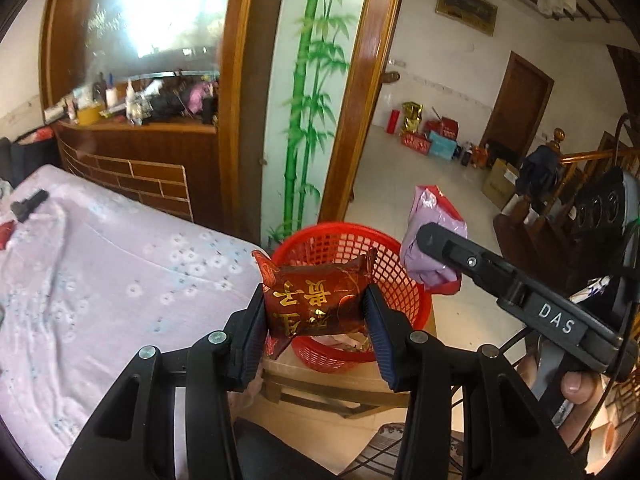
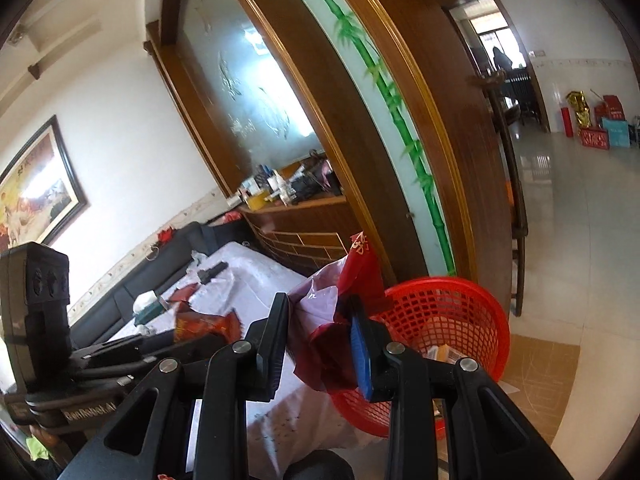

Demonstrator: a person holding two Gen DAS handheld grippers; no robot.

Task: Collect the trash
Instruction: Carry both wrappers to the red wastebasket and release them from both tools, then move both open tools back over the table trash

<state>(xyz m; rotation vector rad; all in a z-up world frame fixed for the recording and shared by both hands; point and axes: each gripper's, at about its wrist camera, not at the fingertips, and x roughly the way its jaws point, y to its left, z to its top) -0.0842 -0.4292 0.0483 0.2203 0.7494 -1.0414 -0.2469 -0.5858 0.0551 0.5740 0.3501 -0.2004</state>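
- Left gripper (image 1: 316, 316): closed on a dark red snack wrapper (image 1: 316, 300) with gold characters, blue pads pressing both short ends, wrapper puffed and level between them.
- Wrapper held directly in front of a red mesh basket (image 1: 384, 256), over its near rim; rest of basket visible behind at 12 o'clock from the wrapper.
- Inside the basket, at the bottom: a few pale scraps (image 1: 344, 342), too indistinct to identify.
- Basket standing on a wooden stool (image 1: 320, 380), just beside the edge of a table under a pale floral cloth (image 1: 100, 280) at 9 o'clock.
- Right gripper (image 2: 316, 340): clamped on a crumpled bag, pink and red plastic (image 2: 320, 304), bunched between the fingers and sticking up past the tips.
- From the left wrist view, same bag (image 1: 432, 232) hanging at 2 o'clock from the basket, just outside its rim.
- From the right wrist view, basket (image 2: 460, 312) at 3 o'clock from the bag, slightly lower, packets lying inside.
- On the cloth at 10 o'clock from the right gripper: more red wrappers (image 2: 184, 294), a small dark object (image 2: 212, 270) and a green tissue box (image 2: 150, 312).
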